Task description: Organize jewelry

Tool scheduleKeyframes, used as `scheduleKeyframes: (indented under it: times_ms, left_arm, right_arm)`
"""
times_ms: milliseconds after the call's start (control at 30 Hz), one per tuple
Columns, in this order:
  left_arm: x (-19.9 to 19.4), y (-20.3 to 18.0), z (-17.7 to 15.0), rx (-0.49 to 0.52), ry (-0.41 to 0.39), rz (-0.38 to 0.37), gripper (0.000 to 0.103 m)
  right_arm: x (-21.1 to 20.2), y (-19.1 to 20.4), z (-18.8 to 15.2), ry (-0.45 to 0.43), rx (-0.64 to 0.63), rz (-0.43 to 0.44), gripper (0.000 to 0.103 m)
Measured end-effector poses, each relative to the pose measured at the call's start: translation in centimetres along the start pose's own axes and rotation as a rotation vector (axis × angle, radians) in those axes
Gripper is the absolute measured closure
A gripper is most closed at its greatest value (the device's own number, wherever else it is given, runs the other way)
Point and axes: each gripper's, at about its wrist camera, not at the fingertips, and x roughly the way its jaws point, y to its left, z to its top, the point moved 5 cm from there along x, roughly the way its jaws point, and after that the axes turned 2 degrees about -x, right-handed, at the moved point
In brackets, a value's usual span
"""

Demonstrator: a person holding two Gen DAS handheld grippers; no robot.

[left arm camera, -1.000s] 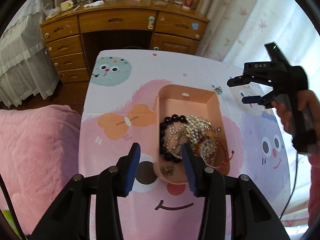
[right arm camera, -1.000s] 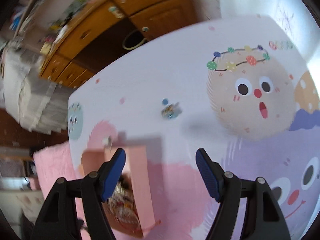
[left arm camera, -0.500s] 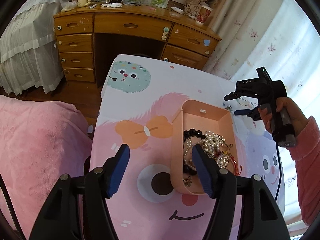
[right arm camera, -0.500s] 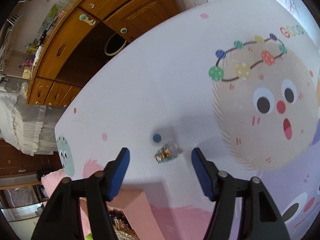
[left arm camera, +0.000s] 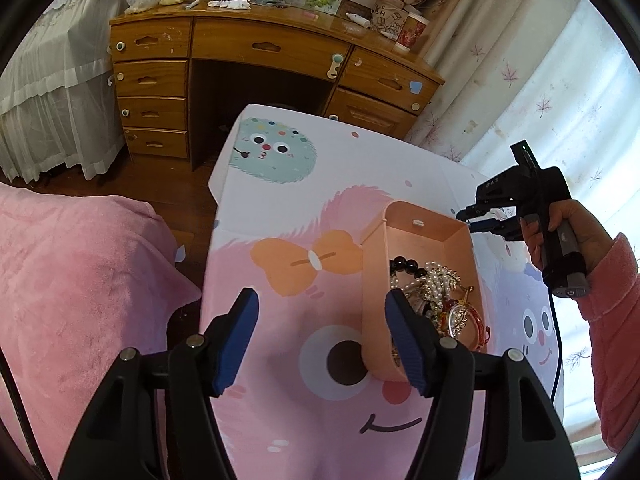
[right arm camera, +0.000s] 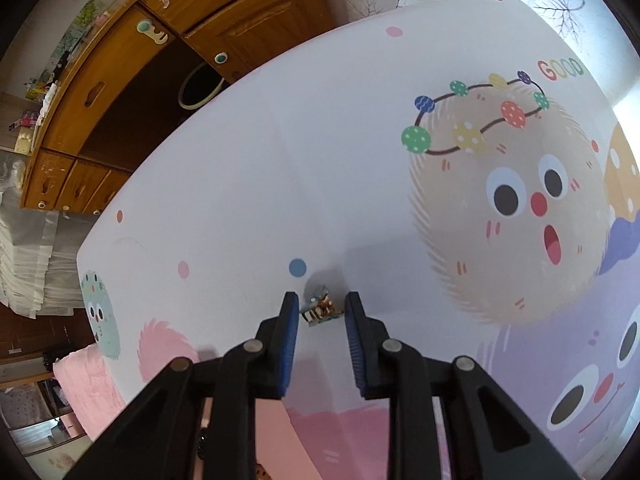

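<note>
With the right gripper [right arm camera: 321,305] half-closed astride the trinket [right arm camera: 319,309], squeeze squarely and lift gently toward the tray [left arm camera: 374,280]; left gripper [left arm camera: 322,316] gapes empty.

Peach-pink tray [left arm camera: 374,280], black beads [left arm camera: 404,266], pearl-white strands [left arm camera: 434,280], blue-padded black tools, pastel cartoon-monster tablecloth [right arm camera: 280,168].
</note>
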Motion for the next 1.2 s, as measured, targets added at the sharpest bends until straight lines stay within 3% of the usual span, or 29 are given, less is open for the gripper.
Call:
scheduleKeyframes:
  times_ms: [167, 367, 667, 800, 967, 1100, 1200]
  left_arm:
    - [-0.8, 1.2, -0.1, 0.012, 0.023, -0.004, 0.036]
    - [-3.1, 1.1, -0.7, 0.049, 0.080, -0.020, 0.026]
    - [-7.3, -1.4, -4.3, 0.041, 0.160, -0.007, 0.026]
    - [-8.6, -3.4, -5.8, 0.085, 0.176, 0.064, 0.026]
    - [-11.2, -7.1, -7.3, 0.128, 0.110, 0.161, 0.026]
    - [-12.9, -10.6, -9.1, 0.128, 0.088, 0.182, 0.025]
    - [-13.8, -13.3, -10.8, 0.114, 0.073, 0.231, 0.023]
  right_arm:
    - [-1.3, 0.4, -2.2, -0.015, 0.024, 0.013, 0.080]
    - [-5.8, 1.5, -6.0, -0.039, 0.031, 0.119, 0.080]
    - [-10.4, 4.9, -13.3, -0.040, -0.142, 0.271, 0.080]
    - [-11.4, 6.0, -15.5, -0.039, -0.235, 0.364, 0.077]
    - [-14.7, 4.1, -18.1, -0.108, -0.331, 0.401, 0.060]
    - [-17.0, -0.3, -21.6, -0.179, -0.370, 0.290, 0.034]
    - [-17.7, -4.2, -25.0, -0.204, -0.450, 0.175, 0.032]
